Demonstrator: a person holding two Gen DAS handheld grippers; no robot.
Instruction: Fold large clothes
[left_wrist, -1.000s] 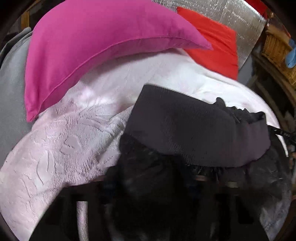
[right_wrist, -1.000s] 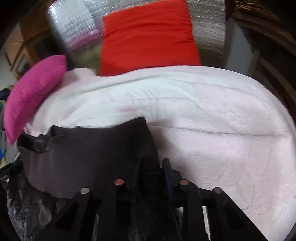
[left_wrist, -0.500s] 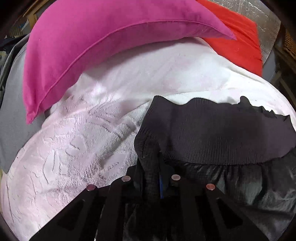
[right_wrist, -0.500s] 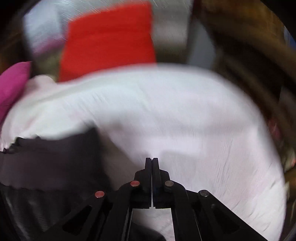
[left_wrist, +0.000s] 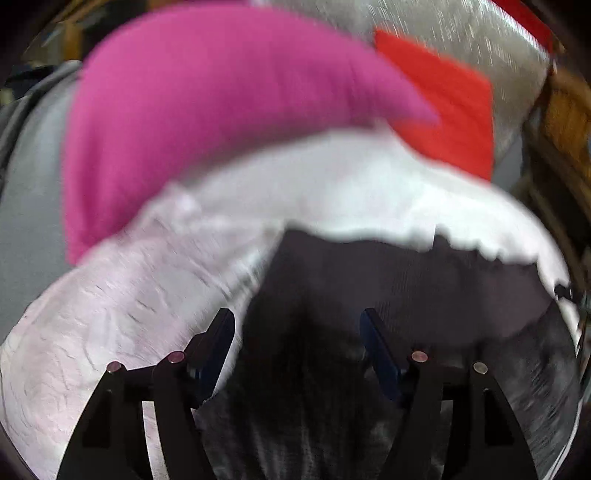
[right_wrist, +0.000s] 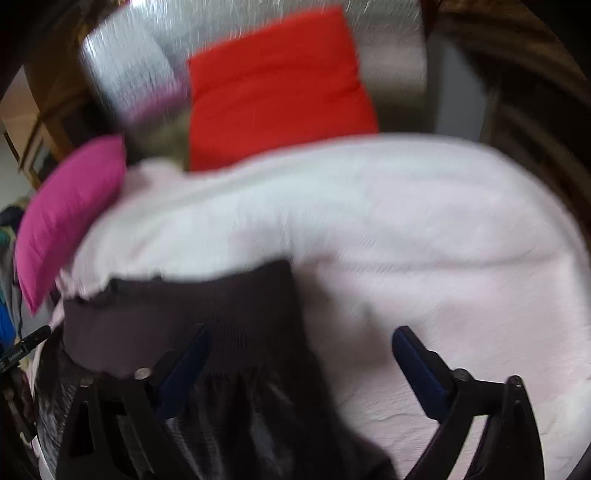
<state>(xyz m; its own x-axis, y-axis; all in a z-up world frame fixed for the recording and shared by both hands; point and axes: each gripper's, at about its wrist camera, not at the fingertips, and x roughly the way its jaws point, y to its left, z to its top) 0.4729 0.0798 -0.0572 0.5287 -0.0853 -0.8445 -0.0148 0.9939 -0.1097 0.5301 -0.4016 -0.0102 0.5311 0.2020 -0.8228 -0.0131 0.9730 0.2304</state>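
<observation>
A black jacket (left_wrist: 424, 295) with a ribbed knit hem band and shiny fabric below it lies on the white bedspread (left_wrist: 129, 295). My left gripper (left_wrist: 297, 332) hovers over the hem's left corner. Its jaws are opening, with the dark cloth lying between the blue pads and neither pad touching it. In the right wrist view the same jacket (right_wrist: 184, 310) fills the lower left. My right gripper (right_wrist: 303, 343) is over the hem's right corner. Its jaws are opening wide: one finger stands over the cloth, the other over bare bedspread (right_wrist: 424, 240). Both views are blurred.
A pink cushion (left_wrist: 203, 92) (right_wrist: 66, 218) and a red cushion (left_wrist: 450, 110) (right_wrist: 277, 92) lean at the far side of the bed against a silver foil panel (left_wrist: 480, 44) (right_wrist: 129, 74). Grey fabric (left_wrist: 29, 184) lies to the left and brown wicker furniture (left_wrist: 565, 110) to the right.
Both grippers were shut on the jacket's hem a second ago. The right one then came off it and was shut empty. Both now stand open and the hem lies flat on the bed.
</observation>
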